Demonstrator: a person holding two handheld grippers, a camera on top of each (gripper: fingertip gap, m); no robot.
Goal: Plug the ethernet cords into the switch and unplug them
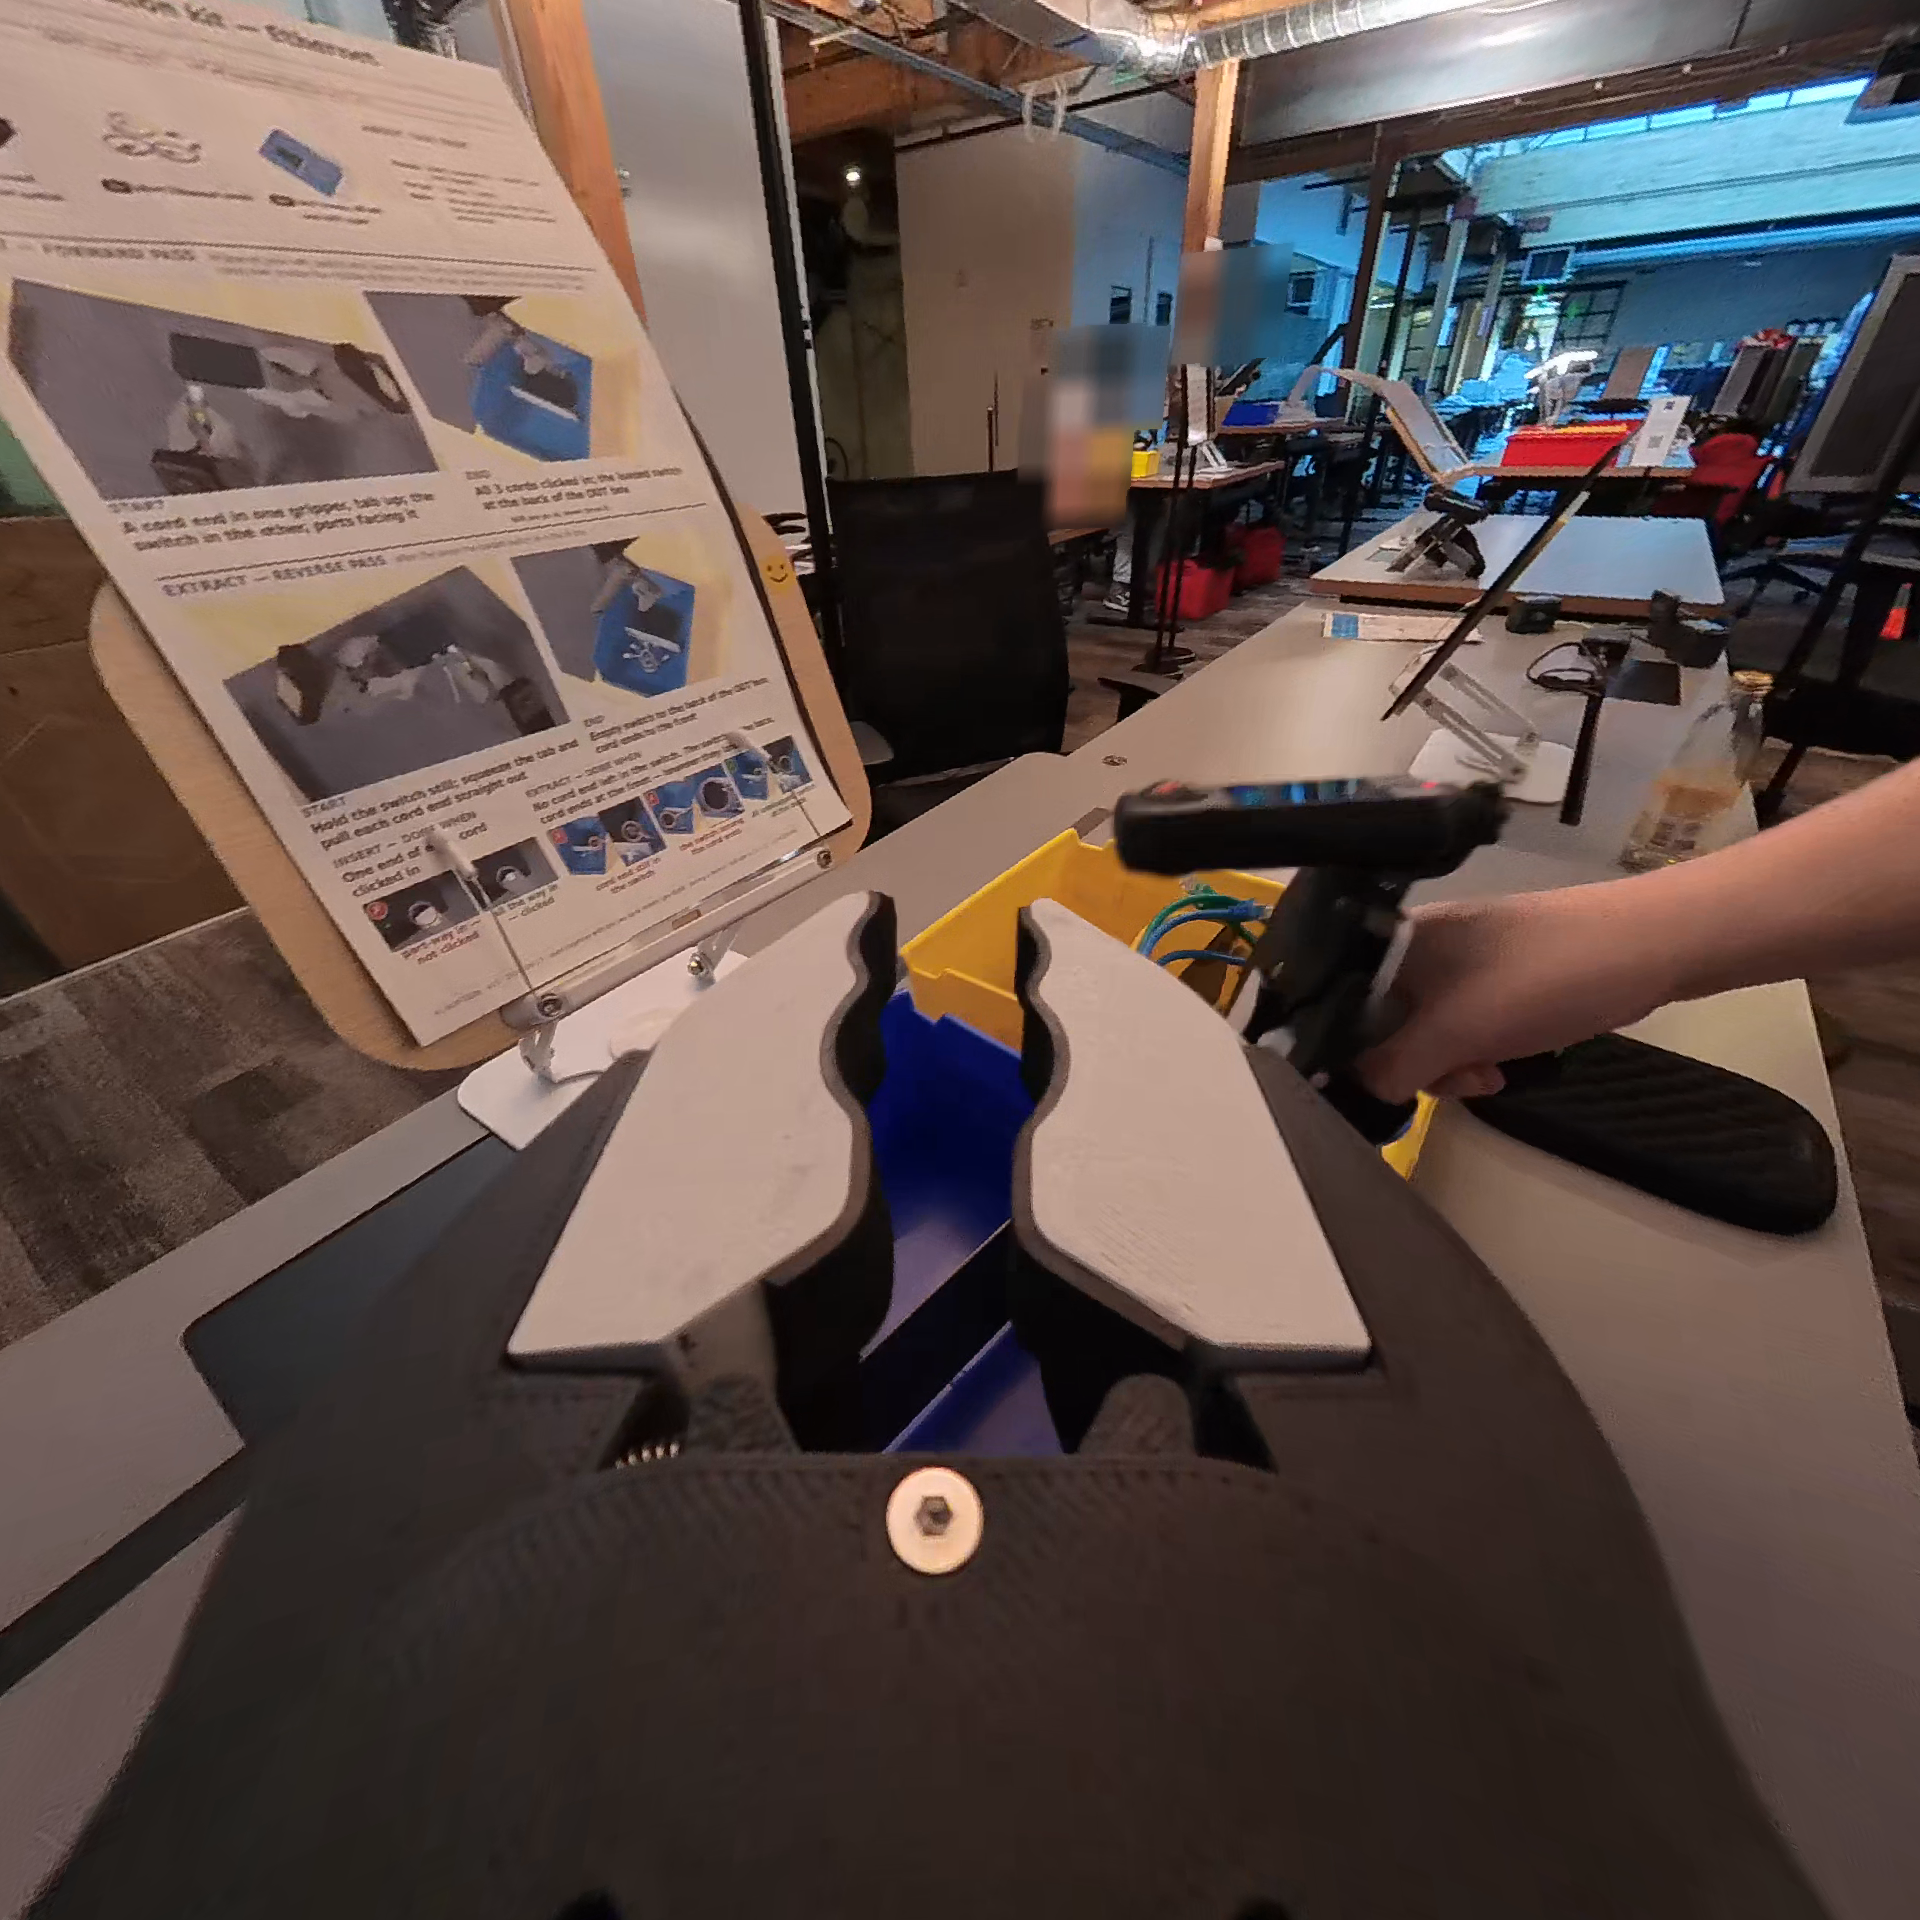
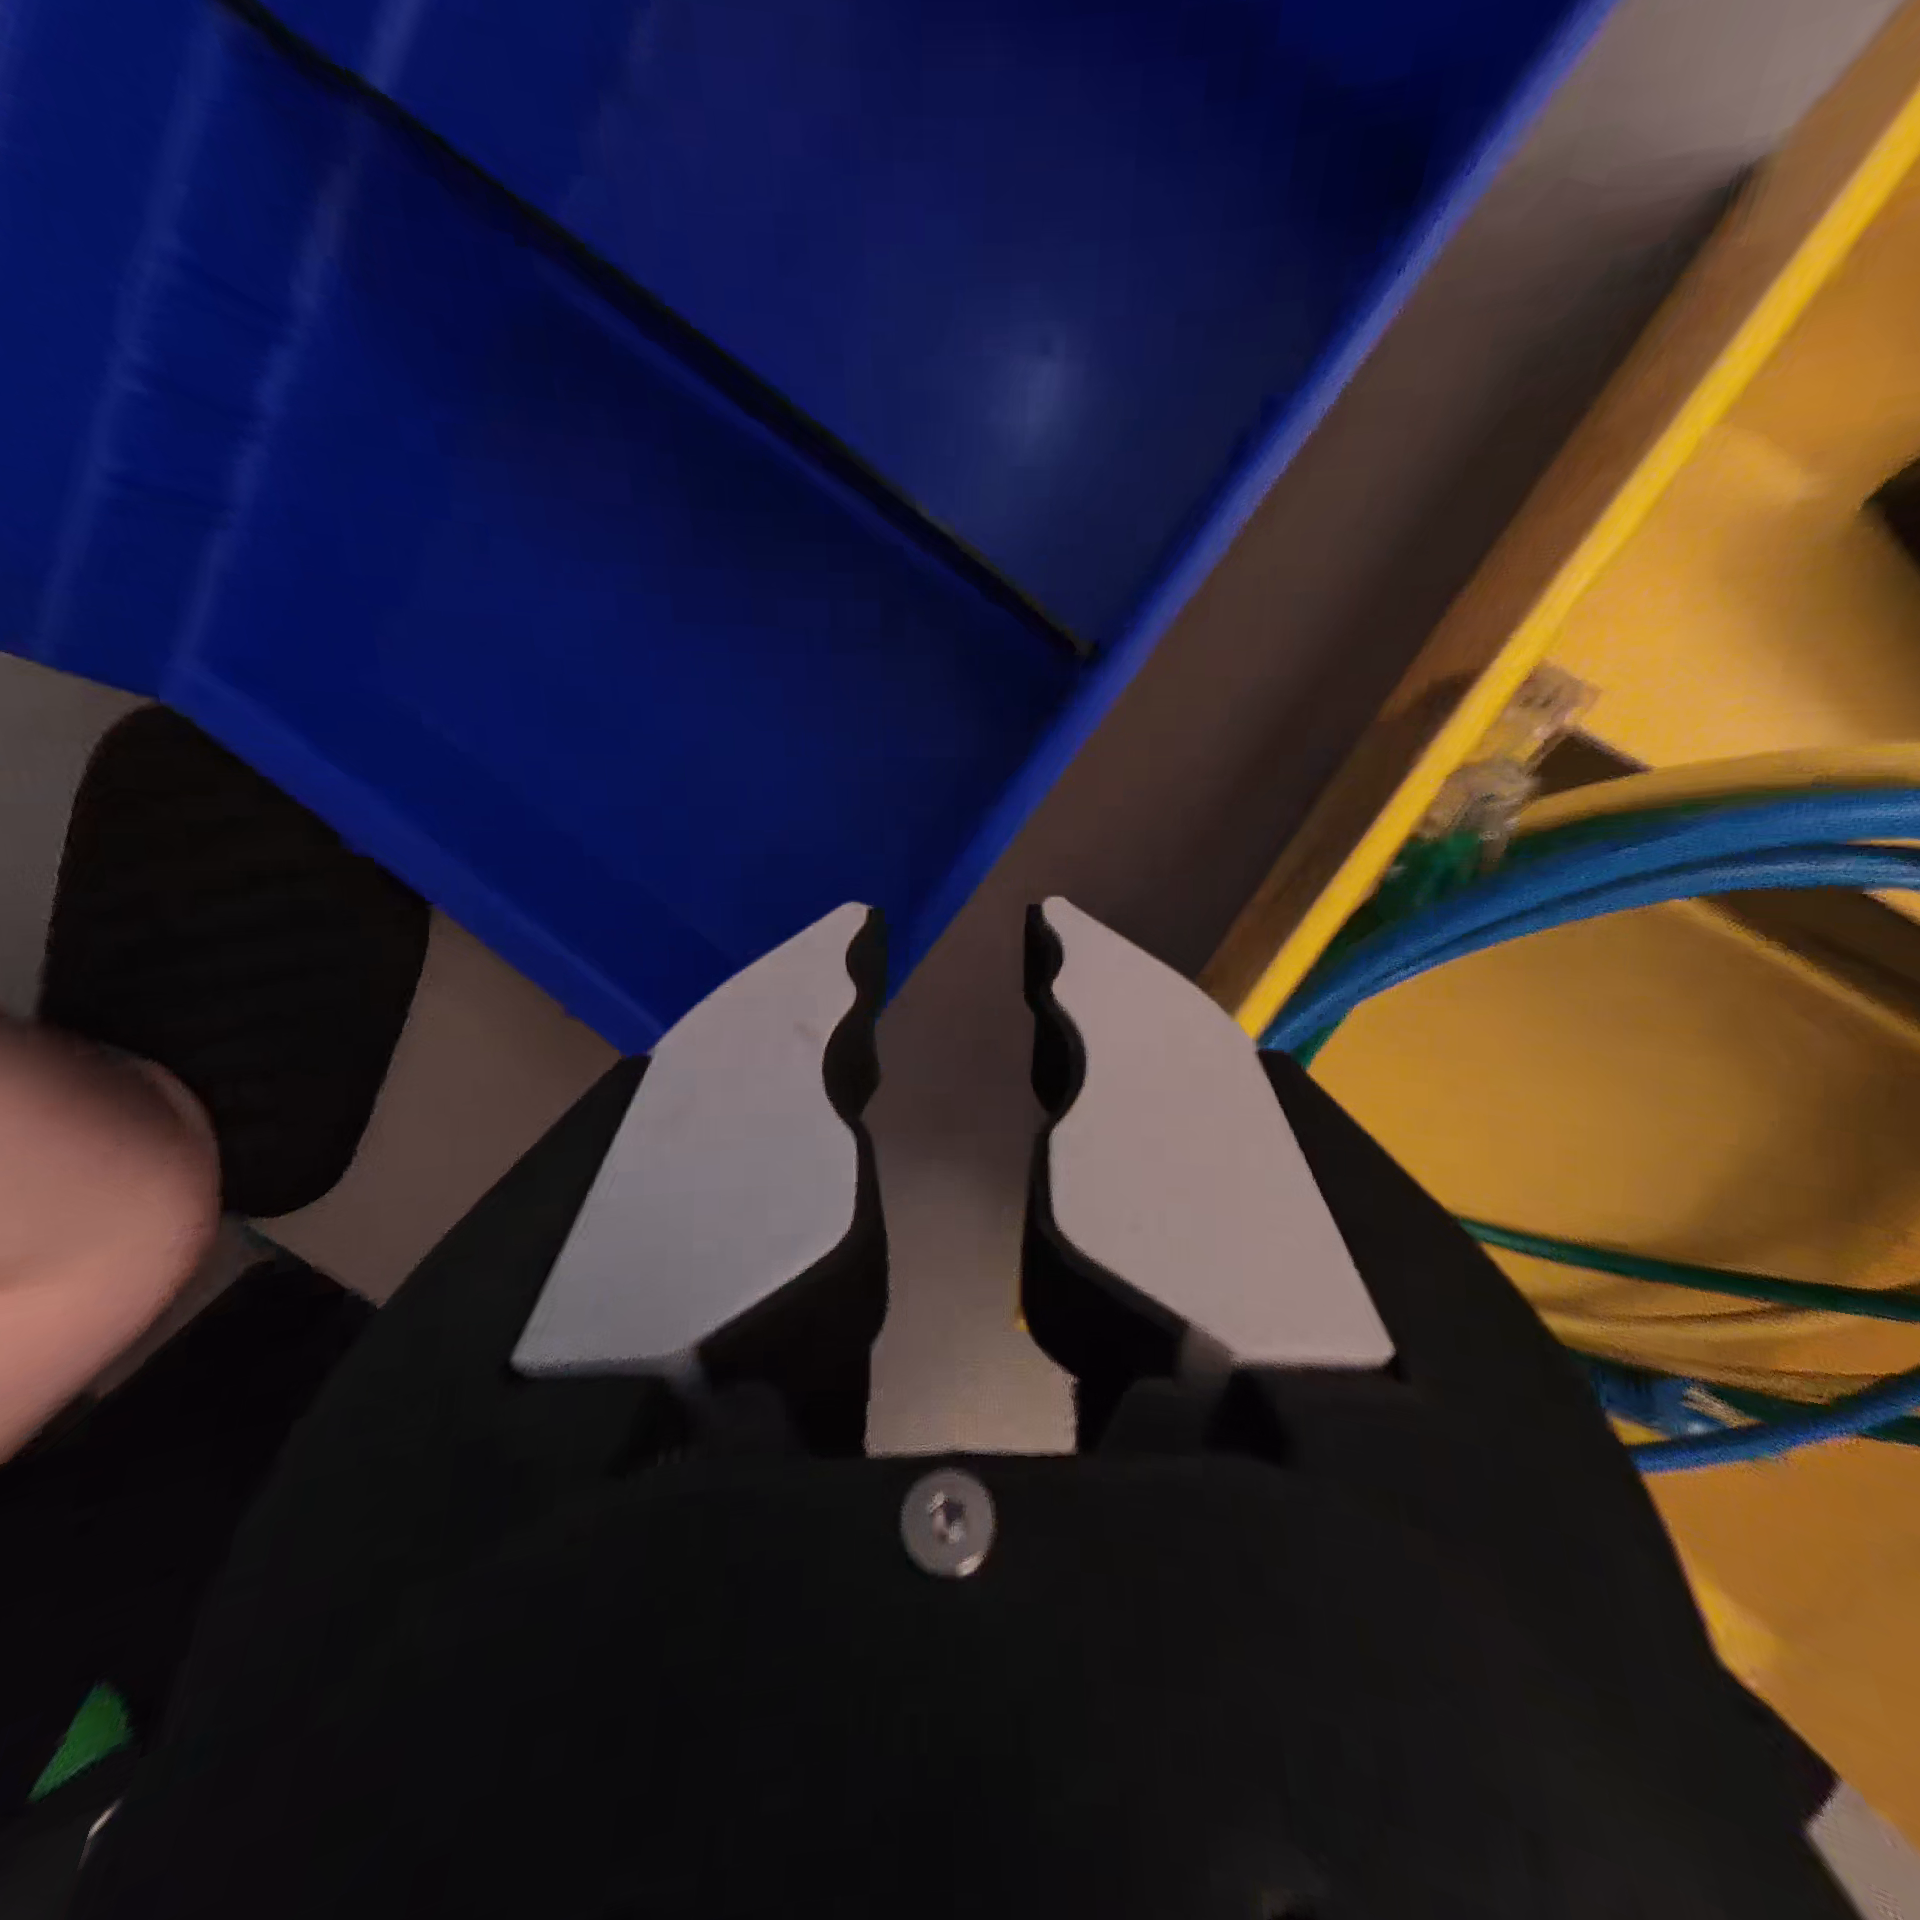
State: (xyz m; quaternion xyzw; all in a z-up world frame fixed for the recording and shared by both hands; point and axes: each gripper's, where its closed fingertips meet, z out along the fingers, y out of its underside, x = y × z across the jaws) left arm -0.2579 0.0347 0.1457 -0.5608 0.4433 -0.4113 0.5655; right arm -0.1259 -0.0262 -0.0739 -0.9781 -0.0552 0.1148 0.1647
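Right tool [image 2: 954,914] agape beside yellow bin [image 2: 1558,436] of ethernet cords [image 2: 1621,862].

Ceiling: exposed wood beams [image 1: 1210,145] and silver duct [image 1: 1351,42] were seen | Floor: grey carpet [image 1: 156,1091] was laid | Furniture: grey desks [image 1: 1558,561], red chair [image 1: 1730,468] were placed beyond

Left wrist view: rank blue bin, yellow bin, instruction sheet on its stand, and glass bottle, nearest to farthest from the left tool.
1. Blue plastic bin, directly below the left tool.
2. Yellow plastic bin, just ahead, slightly right.
3. Printed instruction sheet on its stand, ahead left.
4. Glass bottle, far right on the table.
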